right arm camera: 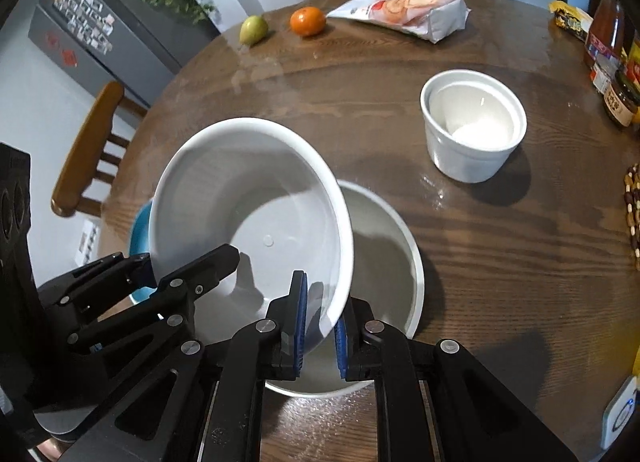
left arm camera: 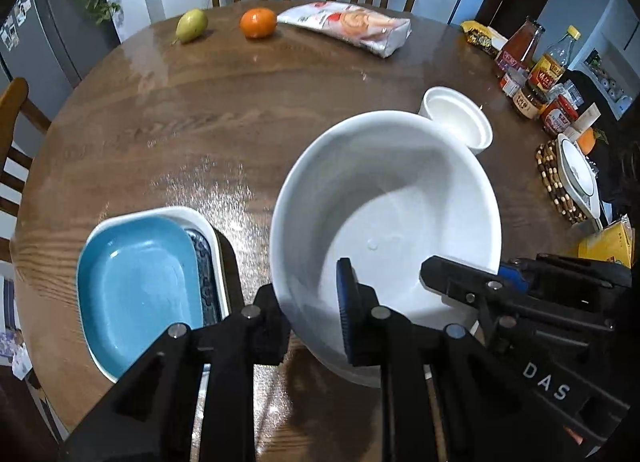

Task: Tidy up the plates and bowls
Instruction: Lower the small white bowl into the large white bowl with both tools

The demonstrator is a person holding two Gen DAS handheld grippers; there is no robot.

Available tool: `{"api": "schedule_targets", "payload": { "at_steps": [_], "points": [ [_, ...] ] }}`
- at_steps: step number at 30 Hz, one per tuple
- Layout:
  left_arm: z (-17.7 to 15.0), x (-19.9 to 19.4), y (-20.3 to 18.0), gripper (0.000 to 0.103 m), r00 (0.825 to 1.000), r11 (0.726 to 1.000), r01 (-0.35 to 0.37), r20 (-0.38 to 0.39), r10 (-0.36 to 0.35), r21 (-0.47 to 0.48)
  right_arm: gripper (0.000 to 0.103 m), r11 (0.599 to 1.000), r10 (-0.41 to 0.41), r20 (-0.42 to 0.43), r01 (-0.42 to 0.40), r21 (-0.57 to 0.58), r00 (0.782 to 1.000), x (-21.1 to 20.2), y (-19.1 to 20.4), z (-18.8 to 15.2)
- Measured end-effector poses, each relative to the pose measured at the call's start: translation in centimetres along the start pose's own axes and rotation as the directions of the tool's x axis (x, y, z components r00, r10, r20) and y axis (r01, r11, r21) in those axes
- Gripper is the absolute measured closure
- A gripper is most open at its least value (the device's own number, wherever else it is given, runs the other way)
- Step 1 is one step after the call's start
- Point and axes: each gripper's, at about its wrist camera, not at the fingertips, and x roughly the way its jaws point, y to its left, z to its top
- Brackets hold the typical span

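Observation:
Both grippers hold one large white bowl (left arm camera: 384, 198), tilted and lifted. My left gripper (left arm camera: 308, 314) is shut on its near-left rim. My right gripper (right arm camera: 320, 322) is shut on its near-right rim (right arm camera: 332, 294); it also shows in the left wrist view (left arm camera: 464, 282). In the right wrist view the bowl (right arm camera: 248, 198) hangs over a second white bowl (right arm camera: 384, 262) standing on the table. A small white ramekin (right arm camera: 472, 126) with another nested inside stands at the right. A blue plate (left arm camera: 136, 282) lies stacked on patterned and white rectangular dishes at the left.
Round wooden table (left arm camera: 240, 110). At the far edge lie a pear (left arm camera: 192, 24), an orange (left arm camera: 258, 22) and a snack bag (left arm camera: 348, 24). Sauce bottles and jars (left arm camera: 532, 70) stand at the right, with a plate on a beaded trivet (left arm camera: 552, 178). Chairs surround the table.

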Motion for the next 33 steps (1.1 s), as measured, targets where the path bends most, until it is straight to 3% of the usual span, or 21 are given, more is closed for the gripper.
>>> {"api": "schedule_targets", "payload": {
  "at_steps": [17, 33],
  "points": [
    [-0.7, 1.8, -0.5, 0.085, 0.997, 0.997, -0.048, -0.063, 0.052, 0.055, 0.088, 0.999, -0.040, -0.067, 0.038, -0.034, 0.997, 1.3, 0.0, -0.6],
    [-0.5, 1.7, -0.6, 0.084, 0.995, 0.994, -0.082, -0.054, 0.087, 0.078, 0.087, 0.993, -0.091, -0.088, 0.083, -0.087, 0.992, 1.5, 0.4, -0.7]
  ]
}}
